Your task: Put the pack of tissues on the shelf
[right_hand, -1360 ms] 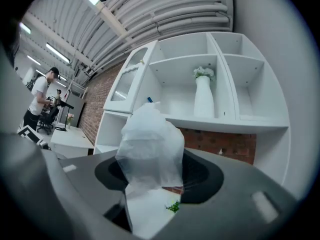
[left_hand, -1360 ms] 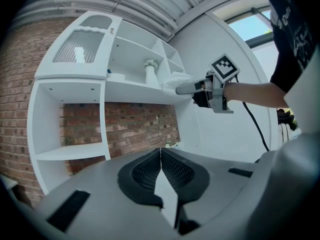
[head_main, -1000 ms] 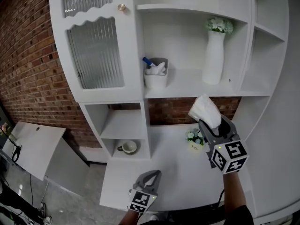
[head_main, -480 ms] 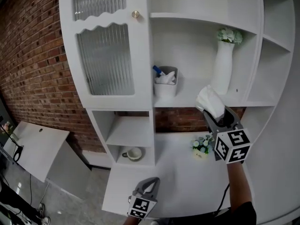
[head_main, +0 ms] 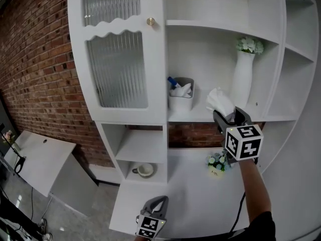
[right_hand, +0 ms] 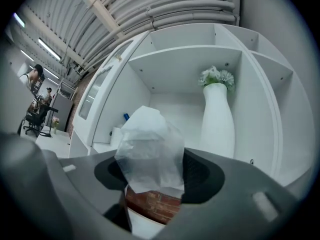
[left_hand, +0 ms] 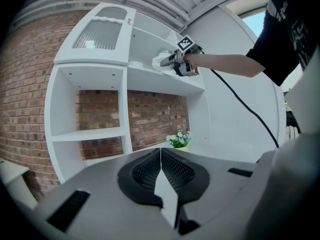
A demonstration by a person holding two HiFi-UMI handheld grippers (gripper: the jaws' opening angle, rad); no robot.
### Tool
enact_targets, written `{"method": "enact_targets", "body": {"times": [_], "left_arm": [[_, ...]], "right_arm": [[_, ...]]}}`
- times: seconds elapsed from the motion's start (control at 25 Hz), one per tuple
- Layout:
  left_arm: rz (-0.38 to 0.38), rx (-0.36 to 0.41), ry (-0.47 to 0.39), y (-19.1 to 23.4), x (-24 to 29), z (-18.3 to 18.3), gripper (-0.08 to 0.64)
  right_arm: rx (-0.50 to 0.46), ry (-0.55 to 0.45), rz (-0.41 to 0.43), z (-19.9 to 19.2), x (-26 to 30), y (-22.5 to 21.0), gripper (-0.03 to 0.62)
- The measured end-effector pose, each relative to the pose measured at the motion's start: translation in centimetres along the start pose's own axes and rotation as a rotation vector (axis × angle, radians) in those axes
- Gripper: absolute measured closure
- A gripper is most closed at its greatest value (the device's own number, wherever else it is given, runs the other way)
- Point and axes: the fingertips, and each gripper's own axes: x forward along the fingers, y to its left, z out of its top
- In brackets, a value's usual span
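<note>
White shelf unit (head_main: 159, 115): 1, before you. White vase (head_main: 242, 84), flowers (head_main: 249, 44) in it: 1, upright on the middle shelf (head_main: 200, 115). Your right gripper (head_main: 224, 115): clamped on the pack of tissues (head_main: 219, 102), raised before that shelf, left of the vase. Your left gripper (head_main: 156, 204): low, jaws pressed together, empty
</note>
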Motion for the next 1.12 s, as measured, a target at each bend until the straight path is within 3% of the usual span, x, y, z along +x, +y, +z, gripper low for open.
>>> {"method": "enact_targets", "body": {"times": [0.44,0.84,1.12], "left_arm": [[0.055,-0.007,0.026,1.3,-0.5,-0.5,0.549],[0.054,0.001,0.027,1.0,-0.8,-0.4,0.549],[0.051,-0.003,0.02,0.5,-0.8,-0.2,0.549]], "right_arm": [[-0.022,0.101,-0.019,-1.6,2.7,-0.5,0.327],[0.052,0.151,0.02,-2.4,3.4,-0.1,0.262],[0.051,0.109,0.038,-2.2,3.0,0.4,0.162]]}}
